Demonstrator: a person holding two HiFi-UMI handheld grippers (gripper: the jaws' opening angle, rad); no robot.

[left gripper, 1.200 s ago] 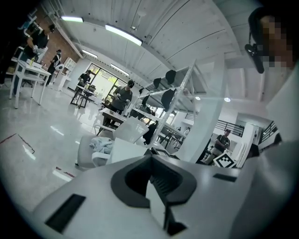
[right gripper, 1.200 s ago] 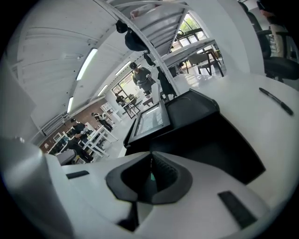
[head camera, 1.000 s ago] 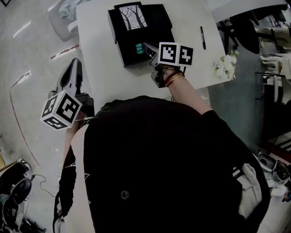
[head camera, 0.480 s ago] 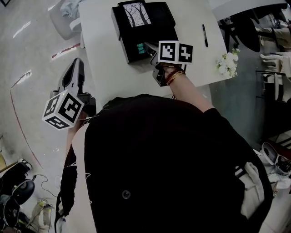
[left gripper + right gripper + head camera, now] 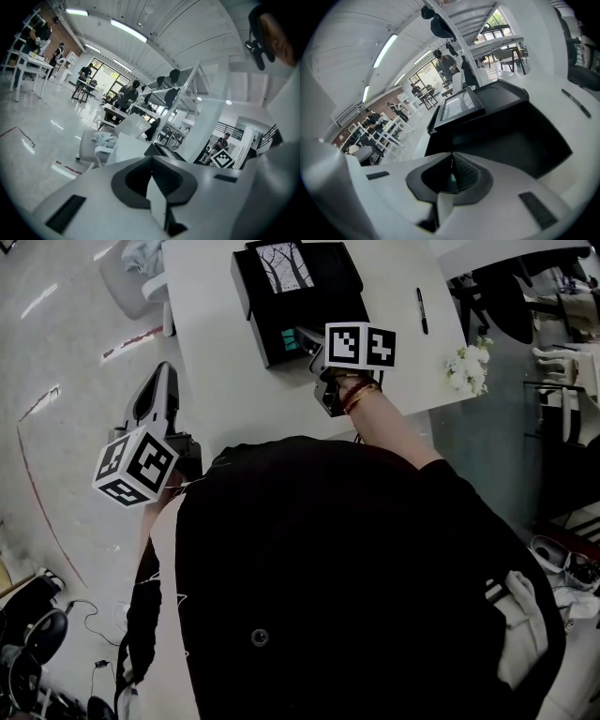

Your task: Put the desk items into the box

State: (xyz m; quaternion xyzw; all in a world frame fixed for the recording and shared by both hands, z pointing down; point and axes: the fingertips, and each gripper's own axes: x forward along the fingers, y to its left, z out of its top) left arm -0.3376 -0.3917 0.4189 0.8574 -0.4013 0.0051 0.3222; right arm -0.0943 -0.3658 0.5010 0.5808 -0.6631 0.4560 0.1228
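A black box (image 5: 323, 298) stands open on the white table (image 5: 211, 352), and a framed tree picture (image 5: 281, 265) lies across its far part. My right gripper (image 5: 302, 337) reaches over the box's near wall, its jaws pressed together inside. A small teal item (image 5: 287, 341) sits at its tips, and a thin teal sliver (image 5: 451, 177) shows between the pads in the right gripper view, above the box's dark inside (image 5: 511, 140). My left gripper (image 5: 159, 376) hangs over the floor to the left of the table, shut and holding nothing; in its own view (image 5: 151, 173) the jaws meet.
A black pen (image 5: 421, 310) lies on the table to the right of the box. White flowers (image 5: 466, 371) sit at the table's right edge. A chair (image 5: 131, 277) with cloth on it stands left of the table. Dark chairs (image 5: 506, 306) stand to the right.
The left gripper has drifted slightly right and up. The right gripper holds its place at the box, jaws unchanged.
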